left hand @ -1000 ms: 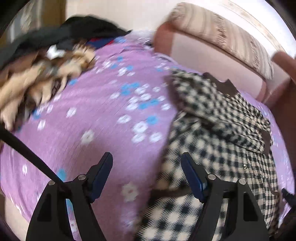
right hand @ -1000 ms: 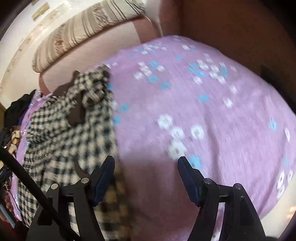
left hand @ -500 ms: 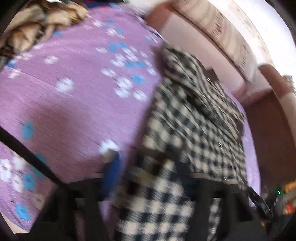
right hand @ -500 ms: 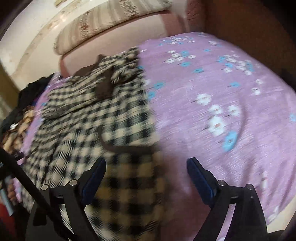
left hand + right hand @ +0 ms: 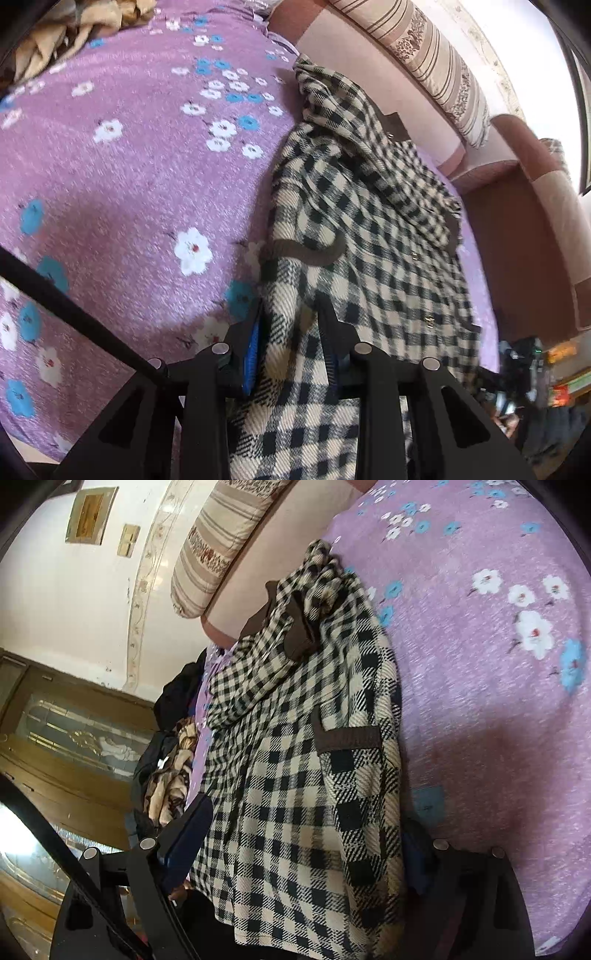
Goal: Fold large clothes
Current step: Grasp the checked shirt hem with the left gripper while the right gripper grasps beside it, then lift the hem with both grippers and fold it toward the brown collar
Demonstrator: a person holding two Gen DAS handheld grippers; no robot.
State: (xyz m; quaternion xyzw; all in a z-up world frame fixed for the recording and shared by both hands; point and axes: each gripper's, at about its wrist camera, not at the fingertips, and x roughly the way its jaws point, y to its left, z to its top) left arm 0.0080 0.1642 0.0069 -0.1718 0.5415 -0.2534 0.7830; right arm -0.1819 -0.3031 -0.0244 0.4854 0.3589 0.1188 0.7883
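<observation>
A black-and-cream checked coat with brown trim lies lengthwise on a bed with a purple flowered cover. My left gripper is shut on a bunched fold at the coat's near left edge, just below a brown pocket band. In the right wrist view the same coat runs away from me. My right gripper stands wide open astride its near end. Its left finger is clear of the cloth and its right finger is partly hidden behind the coat's right edge.
A striped pillow leans on the pink headboard at the bed's far end. A heap of tan and dark clothes lies beyond the coat's left side. A wooden door with glass stands left of the bed. Purple cover lies bare at right.
The left gripper has tipped down and shut on the coat's edge. The right gripper has swung from bare cover onto the coat's near end, its jaws wider.
</observation>
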